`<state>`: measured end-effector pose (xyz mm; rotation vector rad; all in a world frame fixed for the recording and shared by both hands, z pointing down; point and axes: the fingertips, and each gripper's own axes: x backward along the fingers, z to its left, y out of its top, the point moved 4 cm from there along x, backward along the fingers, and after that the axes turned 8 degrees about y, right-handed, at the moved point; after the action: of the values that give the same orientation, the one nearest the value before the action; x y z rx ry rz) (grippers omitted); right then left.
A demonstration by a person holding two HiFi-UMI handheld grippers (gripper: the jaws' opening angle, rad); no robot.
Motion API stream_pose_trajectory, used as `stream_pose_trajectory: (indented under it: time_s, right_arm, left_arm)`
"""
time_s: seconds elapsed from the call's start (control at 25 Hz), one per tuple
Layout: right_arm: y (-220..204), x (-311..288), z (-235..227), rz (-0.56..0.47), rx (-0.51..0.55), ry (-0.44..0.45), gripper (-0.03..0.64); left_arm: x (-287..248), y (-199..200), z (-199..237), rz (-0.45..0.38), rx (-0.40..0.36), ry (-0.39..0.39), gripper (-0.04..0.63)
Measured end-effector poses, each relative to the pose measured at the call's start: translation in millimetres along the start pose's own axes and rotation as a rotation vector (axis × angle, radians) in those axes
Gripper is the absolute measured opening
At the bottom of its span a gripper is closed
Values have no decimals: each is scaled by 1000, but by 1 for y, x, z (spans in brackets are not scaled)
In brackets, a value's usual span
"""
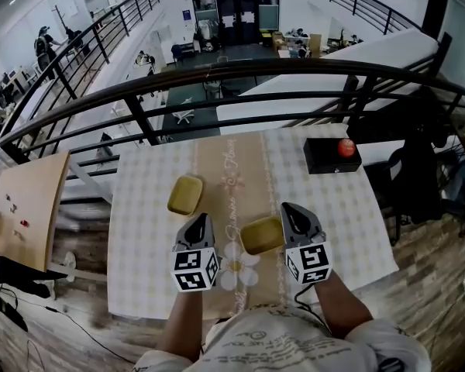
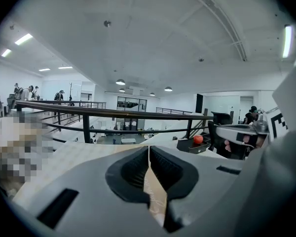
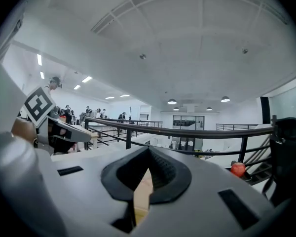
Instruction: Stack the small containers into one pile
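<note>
Over the worktop [image 1: 139,208], hovering with left tongs [image 1: 201,218] and right tongs [image 1: 288,208] both closed, empty, either side of the near container [image 1: 262,235], far container [image 1: 185,194] up-left: best to spread first, then pinch one rim

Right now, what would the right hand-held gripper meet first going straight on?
The way looks free over the checked tablecloth: the right hand-held gripper points past the shallow yellow plastic container at its left. Beyond it, probably the black metal railing; depth unclear.
</note>
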<state>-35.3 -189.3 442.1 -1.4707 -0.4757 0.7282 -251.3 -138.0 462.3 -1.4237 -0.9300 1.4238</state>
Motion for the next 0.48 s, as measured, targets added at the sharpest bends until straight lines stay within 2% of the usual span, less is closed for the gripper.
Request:
stream_pose_trajectory:
  time_s: [0.08, 0.2, 0.32, 0.48]
  right_arm:
    - [-5, -1, 9, 16, -3, 7, 2]
    - [-15, -6, 16, 45, -15, 8, 2]
    - [-22, -12, 22, 77, -28, 2, 2]
    - [-32, -13, 34, 123, -42, -20, 2]
  left_arm:
    - [-7, -4, 13, 11, -12, 12, 6]
    - [-30, -18, 32, 82, -57, 5, 25]
    - [-60, -37, 53, 170, -137, 2, 106]
    - [-102, -72, 78, 287, -238, -1, 118]
